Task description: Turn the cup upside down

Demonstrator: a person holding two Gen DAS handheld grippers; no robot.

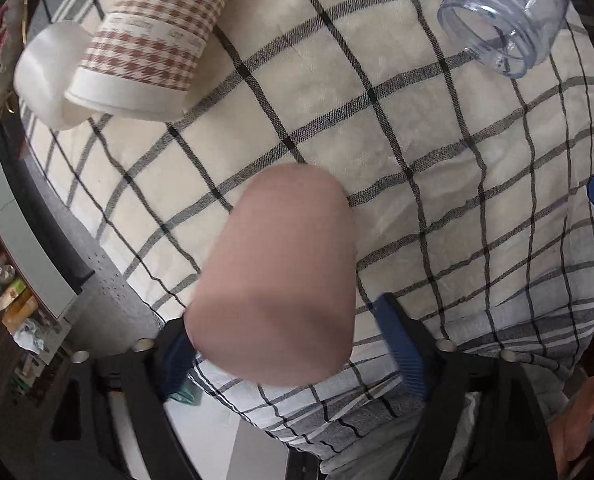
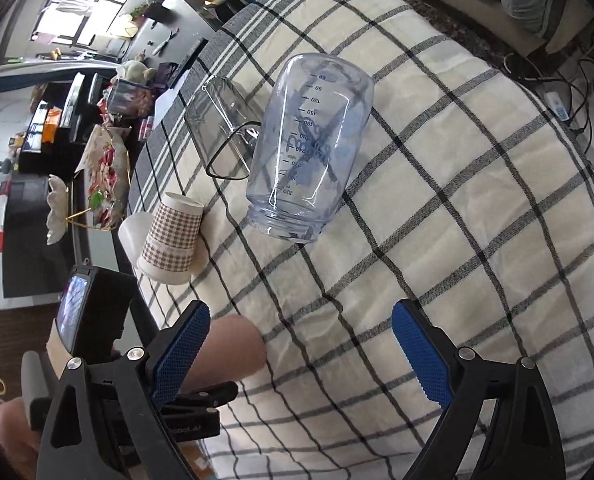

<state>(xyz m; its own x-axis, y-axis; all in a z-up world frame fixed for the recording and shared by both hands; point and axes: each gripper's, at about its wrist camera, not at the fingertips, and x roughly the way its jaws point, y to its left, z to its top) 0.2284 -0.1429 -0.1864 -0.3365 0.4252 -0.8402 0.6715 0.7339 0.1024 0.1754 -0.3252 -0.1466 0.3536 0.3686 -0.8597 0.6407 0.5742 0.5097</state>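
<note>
A plain pink cup (image 1: 281, 280) stands between the blue pads of my left gripper (image 1: 293, 344), bottom up on the checked cloth (image 1: 417, 140). The left pad touches the cup; the right pad (image 1: 401, 340) stands a small gap off it, so the jaws are open around the cup. In the right wrist view the pink cup (image 2: 233, 348) shows at the lower left, partly hidden behind my right gripper's left finger. My right gripper (image 2: 301, 354) is wide open and empty above the cloth, to the right of the pink cup.
A brown-checked paper cup (image 1: 149, 40) (image 2: 173, 236) stands upside down beside a white cup (image 1: 45, 72). A clear blue measuring bottle (image 2: 309, 148) (image 1: 505, 20) stands mouth down. A clear plastic cup (image 2: 221, 128) lies behind it. The table edge runs along the left, clutter beyond.
</note>
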